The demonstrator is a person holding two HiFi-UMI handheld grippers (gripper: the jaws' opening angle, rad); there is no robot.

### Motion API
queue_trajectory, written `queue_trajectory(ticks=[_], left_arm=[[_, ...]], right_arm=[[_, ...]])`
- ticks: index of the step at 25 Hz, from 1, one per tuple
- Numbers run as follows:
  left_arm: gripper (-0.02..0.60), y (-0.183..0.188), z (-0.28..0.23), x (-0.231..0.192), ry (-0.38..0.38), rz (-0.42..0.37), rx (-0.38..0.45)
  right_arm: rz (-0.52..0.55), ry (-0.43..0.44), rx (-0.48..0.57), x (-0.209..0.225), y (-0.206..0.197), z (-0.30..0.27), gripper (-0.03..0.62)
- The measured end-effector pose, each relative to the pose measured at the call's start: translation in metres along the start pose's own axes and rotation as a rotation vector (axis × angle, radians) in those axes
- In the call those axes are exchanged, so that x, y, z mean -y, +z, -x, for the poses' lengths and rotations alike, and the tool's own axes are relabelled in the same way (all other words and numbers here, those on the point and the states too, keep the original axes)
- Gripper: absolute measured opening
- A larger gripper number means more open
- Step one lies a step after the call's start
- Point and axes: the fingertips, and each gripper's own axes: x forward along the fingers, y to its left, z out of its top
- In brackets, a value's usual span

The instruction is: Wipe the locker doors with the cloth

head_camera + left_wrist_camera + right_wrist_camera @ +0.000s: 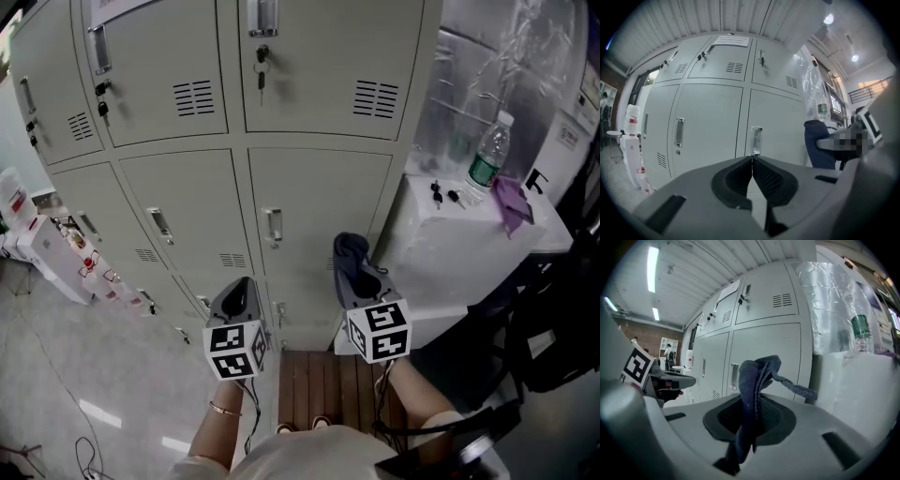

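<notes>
Grey steel locker doors (187, 202) ahead; right gripper (355, 269) pinches dark-blue cloth (752, 376), left gripper (242, 284) closed, empty. Best press flat, sweep evenly.

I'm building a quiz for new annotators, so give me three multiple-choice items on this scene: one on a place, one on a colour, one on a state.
1. Where does the water bottle stand?
A. On the floor
B. On the white counter right of the lockers
C. On top of the lockers

2. What colour is the cloth in the right tool?
A. Dark blue
B. Yellow
C. White

3. How do the jaws of the left tool stand?
A. Wide apart
B. Shut on the cloth
C. Together, with nothing between

Answers:
1 B: the head view shows it upright on the counter.
2 A: it reads dark blue in the head and right gripper views.
3 C: the left gripper view shows the pads meeting, with nothing between them.
</notes>
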Motion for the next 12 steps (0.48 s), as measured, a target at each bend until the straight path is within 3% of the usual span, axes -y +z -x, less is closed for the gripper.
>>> queue_trajectory(ticks=[7,12], left_arm=[[0.009,0.008,0.003,-0.010,-0.003,-0.035,-0.009],[0.009,0.017,-0.001,-0.021,0.011,-0.039,-0.008]], right_arm=[[0.181,0.019,0.013,-0.005,0.035,-0.015,0.043],[0.386,0.027,0.022,-0.020,0.065,-0.023,0.043]])
